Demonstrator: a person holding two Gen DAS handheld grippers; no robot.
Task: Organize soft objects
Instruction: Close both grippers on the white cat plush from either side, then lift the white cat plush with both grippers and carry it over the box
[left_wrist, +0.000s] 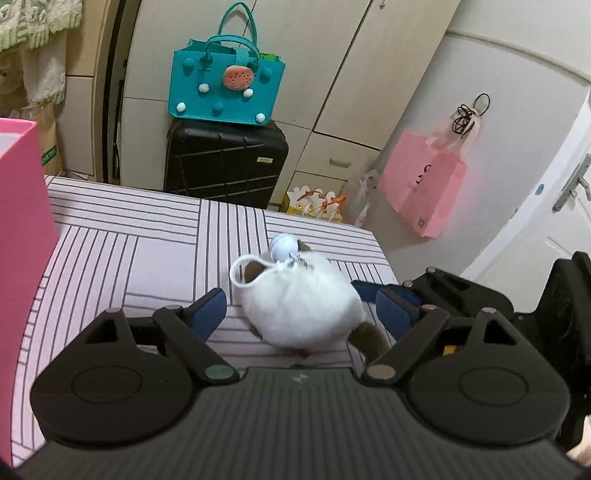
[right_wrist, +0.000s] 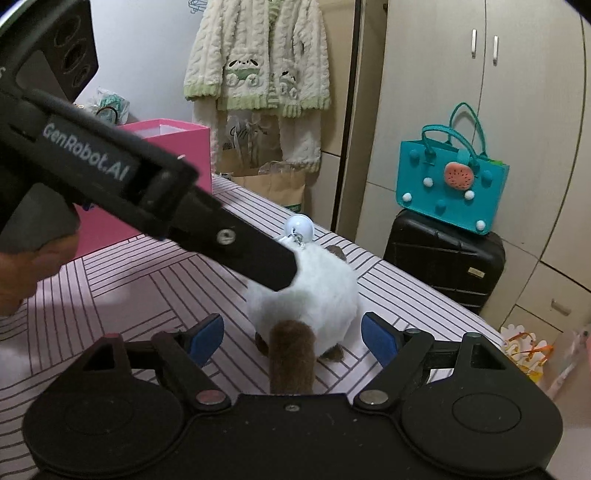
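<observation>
**A:** What's the biggest thing, and where is the toy on it?

**B:** A bed with a pink striped sheet (left_wrist: 110, 236). A white plush toy (left_wrist: 301, 306) with brown paws and tail lies on it, well toward the corner nearest the black suitcase (left_wrist: 225, 162). A pink box (left_wrist: 22, 206) sits on the bed's far-left side from the toy.

**A:** Which way does the toy run?

**B:** Its long axis points from the brown tail (right_wrist: 291, 354), nearest the right gripper (right_wrist: 293, 332), away to a small white ball charm (right_wrist: 300, 227) at its far end.

**A:** And the grippers?

**B:** Both spread wide, holding nothing. The right gripper straddles the tail end. The left gripper (left_wrist: 301, 314) brackets the body from the side; one finger seems to touch the fur, though I can't be sure. Both are about equally near.
</observation>
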